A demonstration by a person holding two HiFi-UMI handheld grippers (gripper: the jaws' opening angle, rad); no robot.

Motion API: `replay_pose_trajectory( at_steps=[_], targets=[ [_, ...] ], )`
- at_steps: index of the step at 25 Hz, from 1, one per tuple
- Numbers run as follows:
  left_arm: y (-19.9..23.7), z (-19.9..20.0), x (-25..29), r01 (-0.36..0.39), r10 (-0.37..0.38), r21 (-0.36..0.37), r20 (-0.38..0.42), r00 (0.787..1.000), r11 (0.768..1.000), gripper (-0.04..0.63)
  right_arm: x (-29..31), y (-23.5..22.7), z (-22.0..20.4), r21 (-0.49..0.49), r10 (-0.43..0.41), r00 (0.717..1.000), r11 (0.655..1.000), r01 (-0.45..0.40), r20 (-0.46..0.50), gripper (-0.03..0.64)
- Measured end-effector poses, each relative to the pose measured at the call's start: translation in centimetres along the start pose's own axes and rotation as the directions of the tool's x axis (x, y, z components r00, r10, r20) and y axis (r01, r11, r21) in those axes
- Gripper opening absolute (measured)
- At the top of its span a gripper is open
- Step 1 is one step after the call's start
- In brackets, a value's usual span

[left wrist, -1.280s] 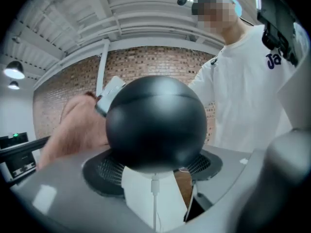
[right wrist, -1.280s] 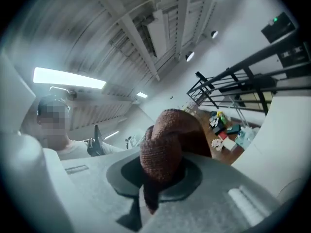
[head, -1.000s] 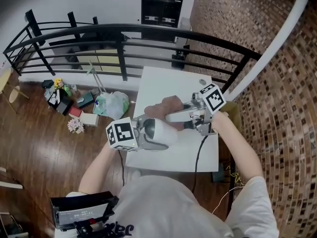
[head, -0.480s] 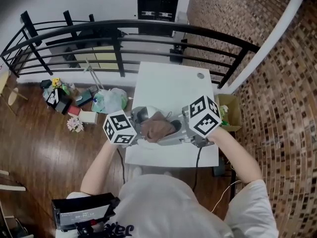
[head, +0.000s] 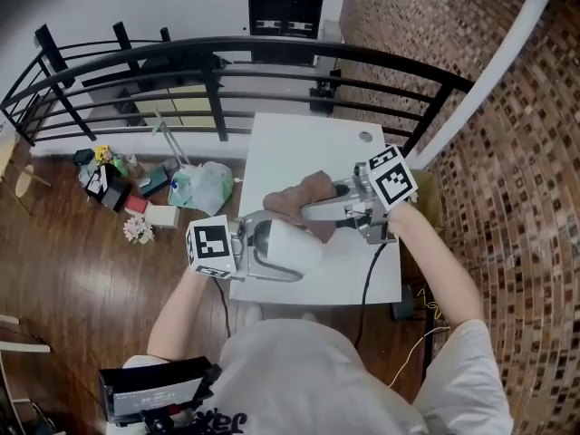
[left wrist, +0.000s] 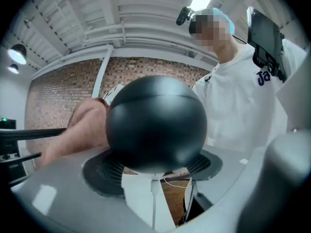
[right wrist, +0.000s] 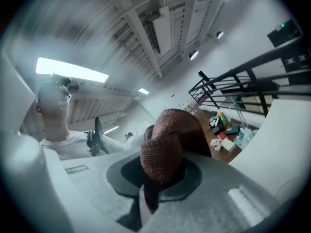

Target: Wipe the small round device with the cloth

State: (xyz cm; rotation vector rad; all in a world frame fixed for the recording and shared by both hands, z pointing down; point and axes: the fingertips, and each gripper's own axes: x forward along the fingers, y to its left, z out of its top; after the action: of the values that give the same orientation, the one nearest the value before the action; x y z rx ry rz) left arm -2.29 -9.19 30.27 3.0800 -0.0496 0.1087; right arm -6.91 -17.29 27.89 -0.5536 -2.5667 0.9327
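Small round device (head: 294,246): smooth white shell from above, glossy black dome in the left gripper view. It's held over the table (head: 308,148) edge at 7 o'clock. Left tool (head: 263,250) is spread wide, clamped around the device. Right tool (head: 317,211) pinches the cloth (head: 304,193), a brown ribbed knit bunched into a lump at the device's 1 o'clock. Cloth-to-dome contact is hard to make out. The jaws cover the device's sides, and the right gripper view is motion-smeared.
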Motion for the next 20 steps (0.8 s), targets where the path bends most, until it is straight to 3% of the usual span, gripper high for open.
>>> replay_pose_trajectory(
  at_steps=[3,7,15,17,20],
  targets=[
    [0.1,-0.2,0.4,-0.002,0.002,0.012,-0.015,1.0,1.0,0.393,0.7,0.7,-0.6,0.077,0.119,0.992,0.989,-0.122,0.044,0.025],
    [2.1,-1.2,-0.6,-0.103,0.103,-0.031,-0.005,0.995,0.994,0.393,0.4,3.4,0.1,0.076,0.223,0.97,0.97,-0.23,0.099,0.025],
    [6.2,-1.7,-1.8,-0.277,0.28,-0.174,-0.008,0.96,0.945,0.393,4.1,6.4,-4.2,-0.092,0.1,0.982,0.989,-0.115,-0.16,0.025],
    [6.6,-2.1,-2.0,-0.297,0.297,-0.182,-0.027,0.954,0.937,0.393,5.0,6.0,-5.7,-0.115,0.062,0.973,0.989,-0.089,-0.222,0.025],
    [6.1,-2.4,-2.1,-0.277,0.276,-0.183,-0.03,0.961,0.943,0.393,4.7,6.4,-5.5,-0.15,0.067,0.976,0.984,-0.099,-0.208,0.025]
  ],
)
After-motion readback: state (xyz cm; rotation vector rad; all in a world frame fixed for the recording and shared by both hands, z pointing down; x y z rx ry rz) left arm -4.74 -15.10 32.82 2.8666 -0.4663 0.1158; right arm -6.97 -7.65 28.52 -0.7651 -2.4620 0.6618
